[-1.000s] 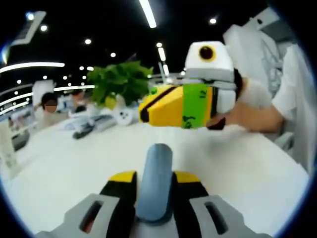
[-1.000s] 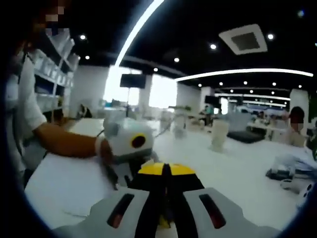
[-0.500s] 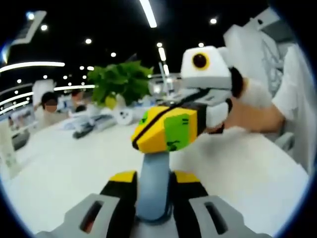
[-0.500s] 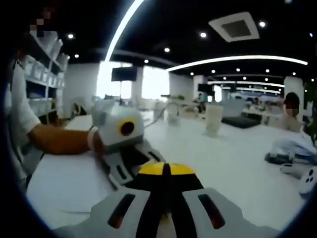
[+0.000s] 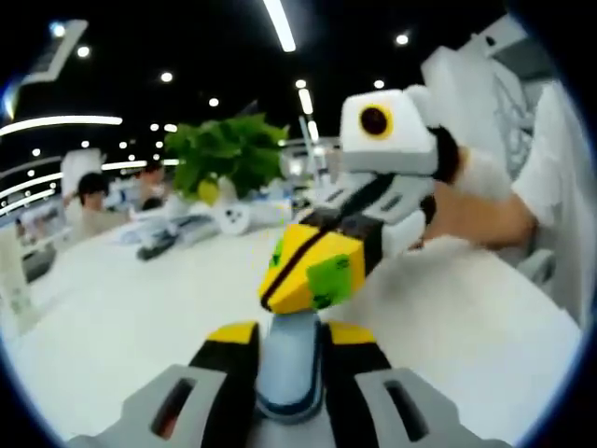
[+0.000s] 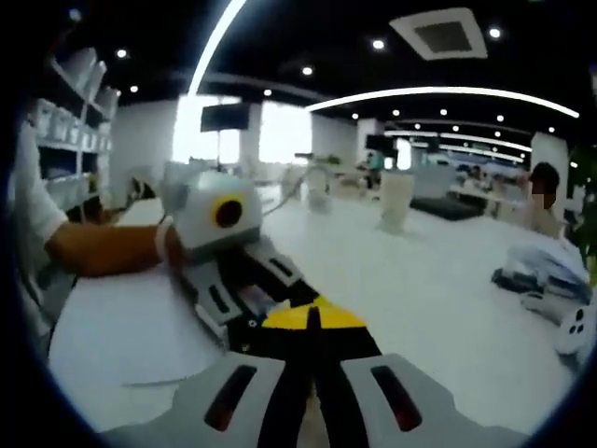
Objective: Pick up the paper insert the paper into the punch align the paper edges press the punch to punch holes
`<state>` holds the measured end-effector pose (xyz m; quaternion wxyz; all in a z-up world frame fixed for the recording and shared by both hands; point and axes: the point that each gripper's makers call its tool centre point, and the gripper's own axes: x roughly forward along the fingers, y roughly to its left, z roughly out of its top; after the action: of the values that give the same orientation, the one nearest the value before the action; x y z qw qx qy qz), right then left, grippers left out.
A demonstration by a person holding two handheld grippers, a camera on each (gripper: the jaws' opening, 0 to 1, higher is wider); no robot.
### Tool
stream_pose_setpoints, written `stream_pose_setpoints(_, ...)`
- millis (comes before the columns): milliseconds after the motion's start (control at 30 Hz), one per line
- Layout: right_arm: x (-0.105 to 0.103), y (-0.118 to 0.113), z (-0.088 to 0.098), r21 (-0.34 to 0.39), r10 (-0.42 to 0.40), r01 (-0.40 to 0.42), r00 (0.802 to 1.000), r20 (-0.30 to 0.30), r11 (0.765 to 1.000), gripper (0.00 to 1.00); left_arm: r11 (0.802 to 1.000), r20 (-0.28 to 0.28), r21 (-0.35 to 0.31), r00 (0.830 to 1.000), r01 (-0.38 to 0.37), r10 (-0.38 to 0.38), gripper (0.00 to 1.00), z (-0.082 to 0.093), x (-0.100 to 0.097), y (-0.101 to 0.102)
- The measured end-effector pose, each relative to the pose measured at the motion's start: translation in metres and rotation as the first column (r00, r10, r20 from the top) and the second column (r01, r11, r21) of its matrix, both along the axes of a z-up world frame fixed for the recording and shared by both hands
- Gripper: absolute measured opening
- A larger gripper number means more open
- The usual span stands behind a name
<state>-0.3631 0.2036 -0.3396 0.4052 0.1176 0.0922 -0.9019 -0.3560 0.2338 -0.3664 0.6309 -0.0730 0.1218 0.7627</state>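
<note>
In the left gripper view a blue-grey punch (image 5: 291, 359) stands upright between my left gripper's (image 5: 291, 338) black and yellow jaws, which are shut on it. My right gripper (image 5: 308, 271), with yellow tips and green tape, slants down from the right, shut, its tip on the punch's top. A gloved hand (image 5: 476, 173) holds it. In the right gripper view my right gripper (image 6: 312, 317) is shut, and its tips cover the punch. The left gripper (image 6: 256, 313) reaches in from the left, over a white paper sheet (image 6: 131, 345) lying on the table.
The white table (image 5: 121, 317) stretches left and ahead. A green plant (image 5: 229, 154) and small items (image 5: 173, 233) stand at its far edge, with a seated person (image 5: 89, 201) behind. A white jug (image 6: 396, 201) and a heap of things (image 6: 550, 271) sit further off; shelves (image 6: 70, 121) stand at left.
The right gripper has tipped from level to pointing down and dropped onto the punch's top. The left gripper still holds the punch in place.
</note>
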Motion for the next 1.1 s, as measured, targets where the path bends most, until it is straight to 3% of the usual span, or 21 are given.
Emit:
stream_pose_setpoints(233, -0.001, 0.003, -0.005, -0.129, 0.001, 0.007, 0.998, 0.063, 0.992, 0.01, 1.000, 0.003, -0.001, 1.000, -0.004, 0.004, 0.29, 0.000, -0.001, -0.001)
stream_pose_setpoints(567, -0.001, 0.002, -0.005, -0.152, 0.009, 0.005, 0.996, 0.093, 0.988, 0.02, 1.000, 0.001, -0.001, 1.000, -0.004, 0.004, 0.29, 0.000, 0.000, -0.001)
stream_pose_setpoints(800, -0.003, 0.003, 0.023, -0.165, 0.016, -0.007, 0.999, 0.050, 0.986, 0.03, 1.000, 0.005, 0.001, 1.000, -0.005, 0.005, 0.29, 0.000, 0.000, -0.001)
stream_pose_setpoints(833, 0.000, -0.002, 0.029, -0.214, 0.049, -0.033, 0.996, 0.070, 0.976, 0.03, 1.000, 0.004, 0.001, 1.000, -0.005, 0.005, 0.29, 0.000, 0.000, -0.001)
stream_pose_setpoints(867, 0.000, 0.000, 0.033, -0.210, 0.055, -0.043, 0.997, 0.055, 0.977, 0.04, 1.000, 0.002, 0.001, 1.000, -0.005, 0.005, 0.29, 0.000, 0.000, -0.001)
stream_pose_setpoints(933, 0.001, 0.002, 0.049, -0.229, 0.090, -0.096, 0.995, -0.036, 0.969, 0.04, 1.000, 0.001, 0.000, 1.000, -0.005, 0.005, 0.29, 0.000, 0.000, -0.001)
stream_pose_setpoints(1000, 0.000, 0.013, 0.066, -0.312, 0.075, -0.085, 0.996, -0.045, 0.946, 0.04, 1.000, 0.001, 0.000, 1.000, -0.007, 0.007, 0.29, 0.000, 0.000, -0.001)
stream_pose_setpoints(1100, -0.014, 0.038, 0.059, -0.308, 0.013, -0.030, 0.998, -0.058, 0.951, 0.15, 1.000, -0.001, -0.001, 1.000, -0.010, 0.010, 0.30, 0.000, 0.000, -0.001)
